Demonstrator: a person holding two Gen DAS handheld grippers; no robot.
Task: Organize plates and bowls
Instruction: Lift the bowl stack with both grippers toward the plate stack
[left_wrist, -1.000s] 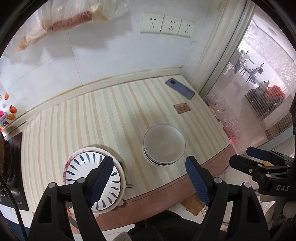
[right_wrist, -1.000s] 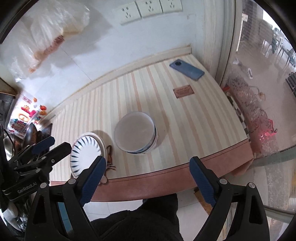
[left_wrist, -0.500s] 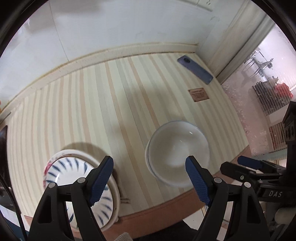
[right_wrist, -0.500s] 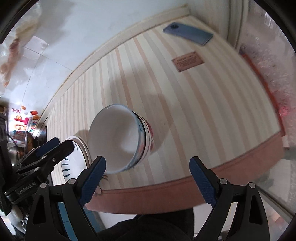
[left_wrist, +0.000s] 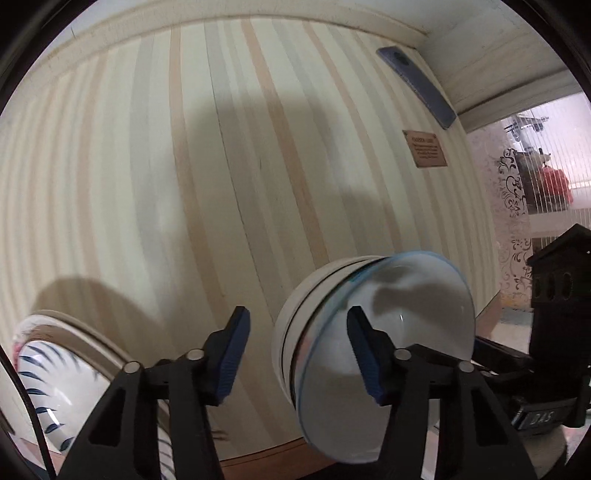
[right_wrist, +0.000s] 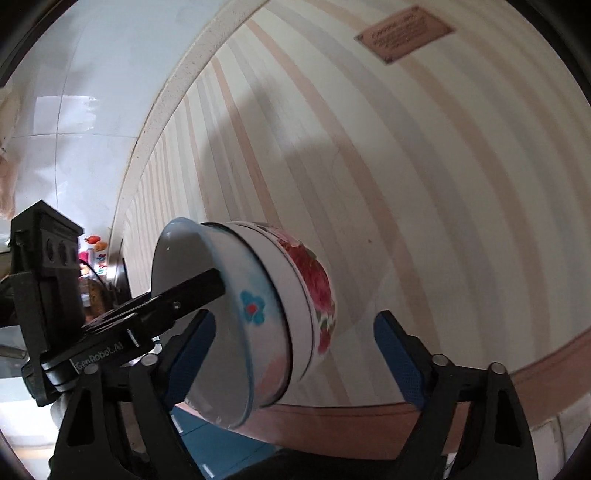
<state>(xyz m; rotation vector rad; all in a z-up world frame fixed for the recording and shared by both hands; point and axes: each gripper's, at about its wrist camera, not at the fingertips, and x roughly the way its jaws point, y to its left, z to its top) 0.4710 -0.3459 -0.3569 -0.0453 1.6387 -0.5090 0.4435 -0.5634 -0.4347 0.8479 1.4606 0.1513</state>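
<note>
Item: my left hand-held gripper (left_wrist: 297, 354), held low over the front of the striped desk (left_wrist: 229, 177), fingers spread with a wide gap; its right finger (left_wrist: 364, 356) sits over the mouth of the top bowl (left_wrist: 406, 321), the left finger outside, beside the stack, though whether either pad touches the rim I cannot tell. Item: my right hand-held gripper (right_wrist: 295, 360), also low at the desk's front edge, tilted, fingers spread wide; the stacked bowls lie between them, nearer the left finger (right_wrist: 192, 350), and contact is not clear. Item: stack of bowls near the front edge, tilted in both views; the top bowl is white with a thin blue rim and a blue flower (right_wrist: 253, 306) on its side, nested in a white bowl with red flowers (right_wrist: 314, 288). Item: plate with blue leaf strokes (left_wrist: 48, 391), left of the bowls, at the desk's front left, apart from the stack. Item: blue phone (left_wrist: 417, 86) lying flat at the far right corner; small brown plaque (left_wrist: 424, 147) near it.
</note>
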